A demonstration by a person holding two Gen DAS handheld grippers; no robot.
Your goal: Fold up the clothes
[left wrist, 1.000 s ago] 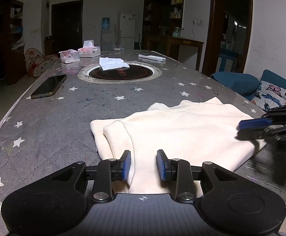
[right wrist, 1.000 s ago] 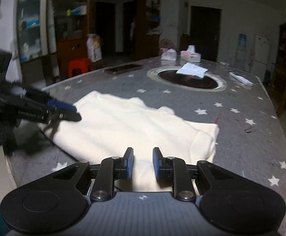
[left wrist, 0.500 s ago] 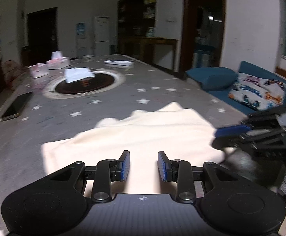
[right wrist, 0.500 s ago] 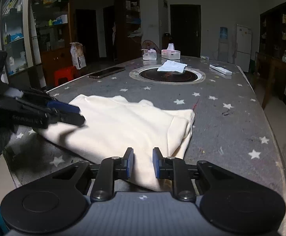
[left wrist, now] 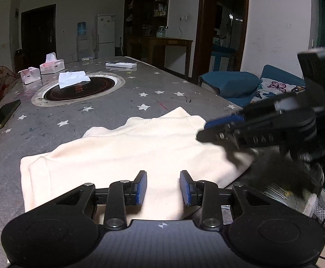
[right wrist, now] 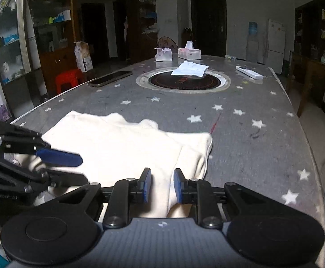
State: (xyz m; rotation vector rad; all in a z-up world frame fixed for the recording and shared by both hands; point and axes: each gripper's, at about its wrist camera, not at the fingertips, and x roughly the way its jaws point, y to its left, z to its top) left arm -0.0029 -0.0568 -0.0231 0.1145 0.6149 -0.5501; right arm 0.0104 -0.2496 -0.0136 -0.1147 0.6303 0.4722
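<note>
A cream garment point(left wrist: 129, 151) lies folded flat on the grey star-patterned table point(left wrist: 162, 93), near its front edge. In the left wrist view my left gripper point(left wrist: 163, 178) hovers over the garment's near hem, jaws a little apart, with cloth showing below the gap and not pinched. My right gripper point(left wrist: 203, 131) reaches in from the right over the garment's right edge. In the right wrist view the garment point(right wrist: 117, 143) spreads ahead, and my right gripper point(right wrist: 162, 176) stands narrowly open above its near right corner. The left gripper point(right wrist: 82, 167) comes in from the left.
A phone point(left wrist: 1, 116) lies at the left edge. Mid-table is a round hob point(left wrist: 95, 89) with a white tissue point(left wrist: 73, 79) on it. Tissue boxes point(left wrist: 51, 65) and a remote point(left wrist: 121, 64) sit behind. A blue sofa point(left wrist: 229, 84) stands to the right, a red stool point(right wrist: 67, 79) to the left.
Both grippers have shifted along the garment's near edge and now sit closer together. The right gripper reaches further over the cloth's right side. The garment itself lies as before.
</note>
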